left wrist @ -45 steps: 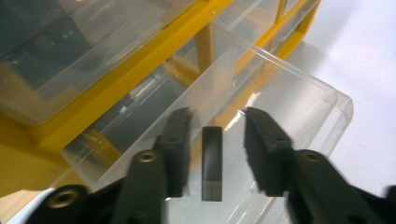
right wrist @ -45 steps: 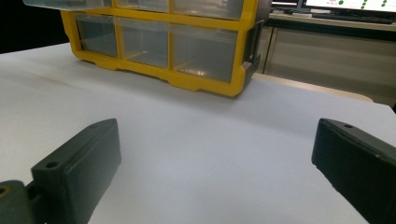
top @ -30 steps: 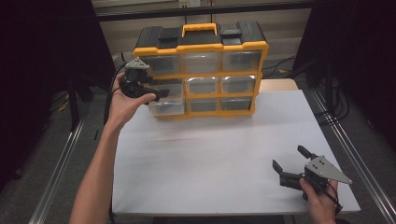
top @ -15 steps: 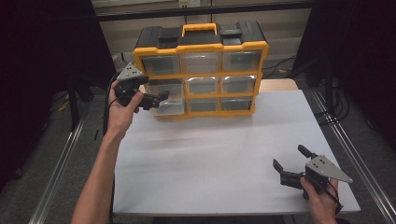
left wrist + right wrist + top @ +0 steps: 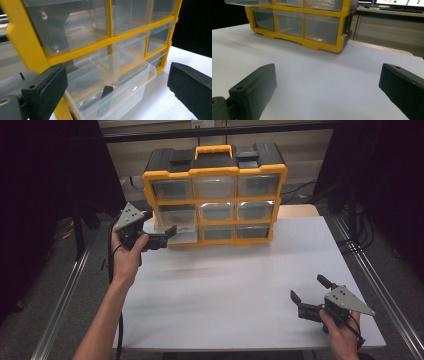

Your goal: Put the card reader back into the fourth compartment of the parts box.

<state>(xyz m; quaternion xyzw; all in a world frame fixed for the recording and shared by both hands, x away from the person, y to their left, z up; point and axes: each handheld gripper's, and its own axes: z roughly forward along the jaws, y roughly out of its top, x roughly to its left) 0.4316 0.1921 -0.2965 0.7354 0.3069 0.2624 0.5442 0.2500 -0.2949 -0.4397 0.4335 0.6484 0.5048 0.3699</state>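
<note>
A yellow plastic organiser cabinet (image 5: 215,200) with a black top, a yellow carry handle and nine clear drawers in three rows stands at the far edge of the white-covered bench (image 5: 240,285). Its bottom-left clear plastic drawer (image 5: 175,232) is pulled out toward the person, while the other drawers sit flush in the frame.

The left gripper (image 5: 159,234) is held in the person's left hand just in front of the cabinet's lower left corner, level with the pulled-out drawer. Its two black fingers (image 5: 170,231) have just been opening and now stand wide apart, with nothing pressed between them. In the left gripper view, the open drawer (image 5: 110,85) lies between and beyond the spread fingers (image 5: 50,87), and neither pad touches it. A small dark piece (image 5: 107,91) shows in or behind the clear drawer; what it is cannot be told.

The right gripper (image 5: 312,295) is low over the near right corner of the bench, well apart from the cabinet, in the person's right hand. Its fingers (image 5: 296,297) are spread wide and hold nothing. The right gripper view looks across bare white bench (image 5: 317,82) between the two black fingers (image 5: 257,87) toward the cabinet's bottom row of drawers (image 5: 299,23).
</note>
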